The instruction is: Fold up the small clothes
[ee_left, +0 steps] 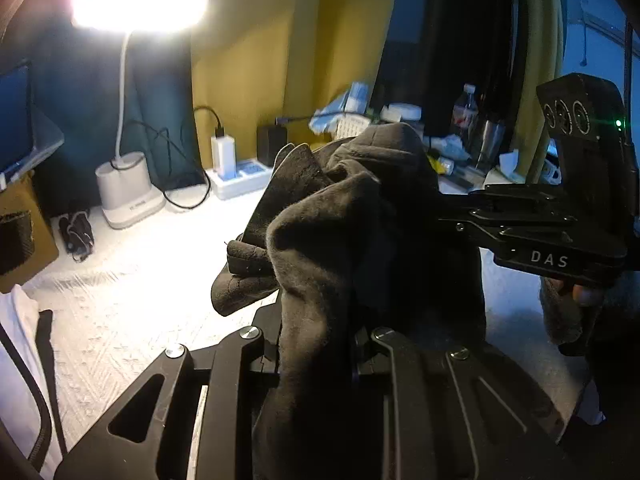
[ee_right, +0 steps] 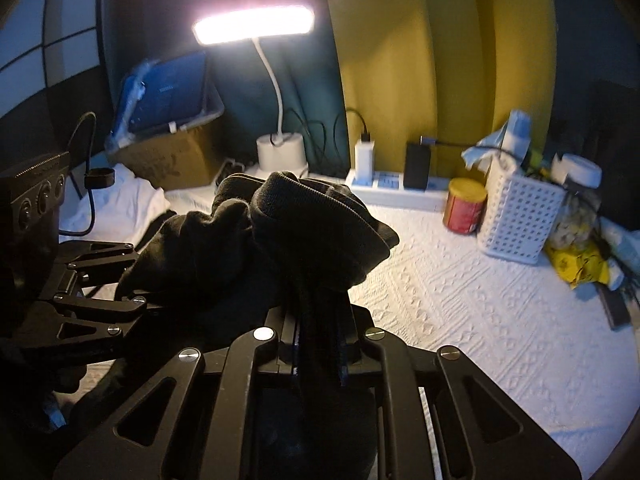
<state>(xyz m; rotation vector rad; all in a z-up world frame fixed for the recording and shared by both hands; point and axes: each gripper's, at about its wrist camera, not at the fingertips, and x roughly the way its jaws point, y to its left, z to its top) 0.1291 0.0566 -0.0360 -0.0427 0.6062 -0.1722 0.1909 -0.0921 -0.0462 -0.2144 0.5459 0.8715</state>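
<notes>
A dark grey, soft garment [ee_left: 340, 220] hangs bunched above the white textured table cover [ee_left: 132, 300]. In the left wrist view it drapes over my left gripper [ee_left: 316, 344], which is shut on a fold of it; the fingertips are buried in cloth. My right gripper [ee_left: 452, 216] reaches in from the right, its tips lost in the same garment. In the right wrist view the garment [ee_right: 280, 232] bulges over my right gripper [ee_right: 320, 320], shut on a narrow strip of the fabric. My left gripper [ee_right: 148, 304] comes in from the left and bites the cloth's lower edge.
A lit desk lamp [ee_left: 132, 188] and a white power strip [ee_left: 240, 178] stand at the back. A white perforated basket [ee_right: 520, 216], a red and yellow can [ee_right: 466, 206] and clutter fill the back right. A cardboard box [ee_right: 168, 156] and white cloth [ee_right: 120, 196] lie at the left.
</notes>
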